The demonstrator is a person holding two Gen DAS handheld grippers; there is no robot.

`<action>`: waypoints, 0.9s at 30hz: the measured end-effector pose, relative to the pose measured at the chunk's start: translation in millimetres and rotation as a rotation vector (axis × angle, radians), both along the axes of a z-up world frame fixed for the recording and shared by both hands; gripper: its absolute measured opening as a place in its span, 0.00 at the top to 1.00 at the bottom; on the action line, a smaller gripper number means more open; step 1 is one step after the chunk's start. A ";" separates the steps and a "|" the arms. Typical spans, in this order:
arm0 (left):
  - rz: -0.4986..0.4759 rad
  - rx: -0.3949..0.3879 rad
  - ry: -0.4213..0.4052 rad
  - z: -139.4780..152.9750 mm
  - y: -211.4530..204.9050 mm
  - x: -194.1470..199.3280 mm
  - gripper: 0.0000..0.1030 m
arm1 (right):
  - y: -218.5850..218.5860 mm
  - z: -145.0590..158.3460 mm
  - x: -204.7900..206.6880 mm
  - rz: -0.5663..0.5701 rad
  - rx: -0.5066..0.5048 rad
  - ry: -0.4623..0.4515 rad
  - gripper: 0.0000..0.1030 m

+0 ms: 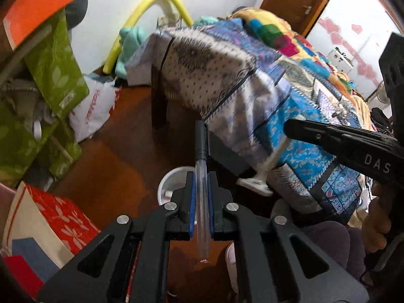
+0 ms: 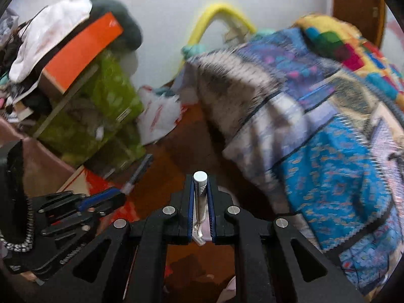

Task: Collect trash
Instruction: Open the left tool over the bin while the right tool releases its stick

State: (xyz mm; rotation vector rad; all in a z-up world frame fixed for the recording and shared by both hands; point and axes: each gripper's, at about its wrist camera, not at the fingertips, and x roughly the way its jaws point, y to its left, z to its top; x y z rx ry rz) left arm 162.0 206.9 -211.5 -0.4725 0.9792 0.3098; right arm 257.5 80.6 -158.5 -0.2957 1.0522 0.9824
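Note:
My left gripper (image 1: 202, 202) is shut on a pen (image 1: 201, 151) with a clear barrel and a black cap that points away from me. It hangs above a white bin (image 1: 174, 181) on the brown floor. My right gripper (image 2: 200, 207) is shut on a white disposable razor (image 2: 200, 189), handle end up. In the left wrist view the razor (image 1: 262, 174) hangs from the right gripper (image 1: 290, 128), to the right of the bin. In the right wrist view the left gripper (image 2: 121, 194) with the pen (image 2: 137, 174) is at lower left.
A bed with patterned blue quilts (image 1: 290, 106) fills the right side. Green storage bags (image 1: 55, 68), an orange box (image 1: 43, 5) and a white plastic bag (image 1: 93, 111) pile up at left. A red patterned box (image 1: 60, 217) lies at lower left. A yellow tube (image 1: 151, 2) leans on the wall.

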 end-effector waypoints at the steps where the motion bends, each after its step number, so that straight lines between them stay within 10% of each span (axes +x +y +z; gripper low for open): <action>1: 0.002 -0.005 0.009 -3.1 0.7 2.3 0.93 | 4.8 -3.9 1.8 0.010 -0.012 0.017 0.91; 7: -0.005 -0.037 0.047 -18.6 2.1 15.0 0.93 | 18.5 -26.2 4.8 0.021 -0.098 0.037 0.67; 14: -0.020 -0.038 0.042 -29.6 -1.8 37.6 0.92 | 6.2 -28.0 13.1 -0.004 -0.129 0.004 0.66; 18: -0.011 0.001 0.079 -34.1 -3.3 46.7 0.65 | -5.1 -25.8 20.6 -0.028 -0.126 0.016 0.66; 27: -0.019 0.033 0.047 -7.5 -17.3 29.9 0.64 | -29.1 -6.7 13.1 -0.034 -0.104 -0.014 0.66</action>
